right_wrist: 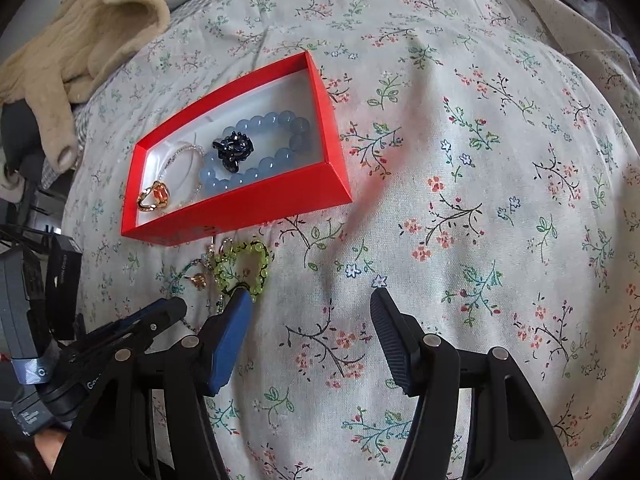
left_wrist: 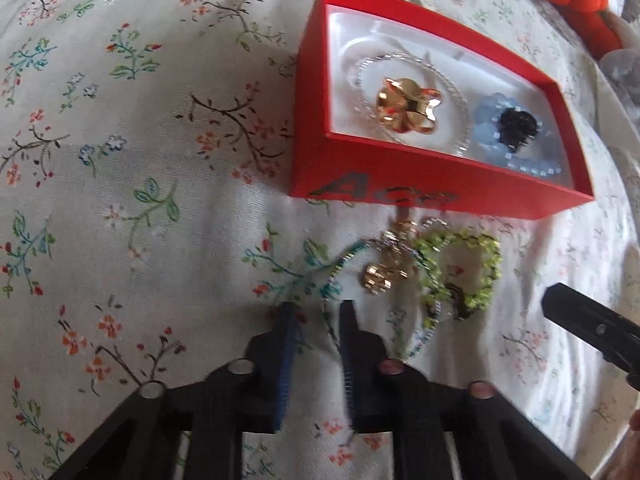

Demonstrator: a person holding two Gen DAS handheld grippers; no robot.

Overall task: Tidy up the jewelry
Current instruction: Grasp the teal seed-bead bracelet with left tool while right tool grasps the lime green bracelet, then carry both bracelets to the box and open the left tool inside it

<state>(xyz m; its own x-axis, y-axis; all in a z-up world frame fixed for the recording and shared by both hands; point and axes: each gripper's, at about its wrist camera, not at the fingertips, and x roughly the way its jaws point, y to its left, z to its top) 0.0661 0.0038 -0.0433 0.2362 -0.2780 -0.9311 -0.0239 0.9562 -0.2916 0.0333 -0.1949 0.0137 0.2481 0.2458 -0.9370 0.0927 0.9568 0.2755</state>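
One red box (left_wrist: 400, 178) sits in the upper right of the left wrist view, holding four pieces: a gold clip (left_wrist: 406, 106), a clear bead bracelet (left_wrist: 460, 96), a blue bead bracelet (left_wrist: 486, 116) and a black clip (left_wrist: 514, 128). Below it on the floral bedsheet (left_wrist: 120, 160) lie a green bead bracelet (left_wrist: 464, 268), a gold earring (left_wrist: 378, 278) and a thin bead chain (left_wrist: 344, 258). The left gripper (left_wrist: 320, 312) is narrowly parted, gripping nothing. The right gripper (right_wrist: 310, 300) gapes wide, empty, at lower centre.
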